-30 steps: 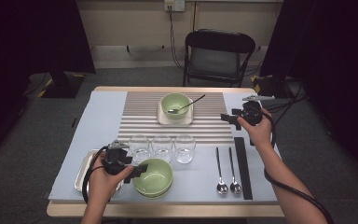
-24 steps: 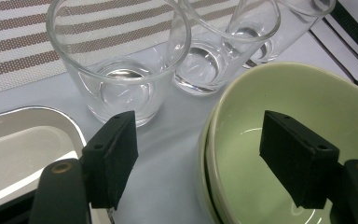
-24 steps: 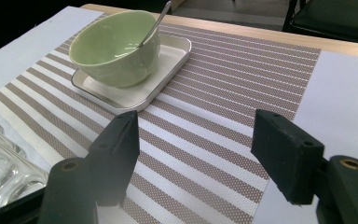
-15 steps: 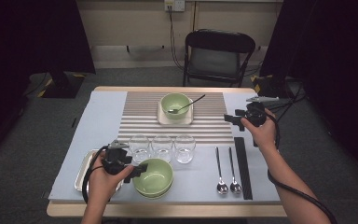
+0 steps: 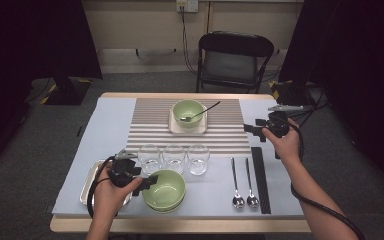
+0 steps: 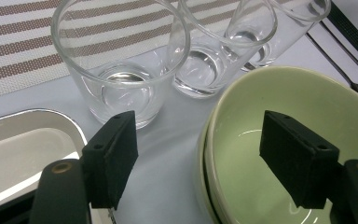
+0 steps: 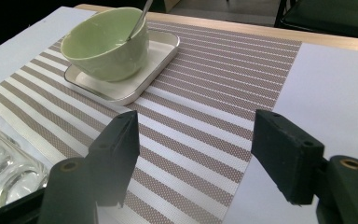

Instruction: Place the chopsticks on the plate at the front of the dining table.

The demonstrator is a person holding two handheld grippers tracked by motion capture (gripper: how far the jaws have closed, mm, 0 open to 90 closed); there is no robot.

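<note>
Between the wide-open jaws of the left tool [image 6: 200,158], the rim of the stacked green bowls [image 6: 279,140] is straddled, ungripped. Right tool [image 7: 196,158] is held wide, empty, bowl on tray [image 7: 105,44] ahead-left.

pale green bowl [image 5: 164,190], upright, table's near edge

High view overhead; gripper views close, low

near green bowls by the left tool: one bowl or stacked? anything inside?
Stacked and empty. In the left gripper view the green bowls show a second rim just under the top one, and the inside is bare glaze. The left tool straddles the rim, open.
</note>
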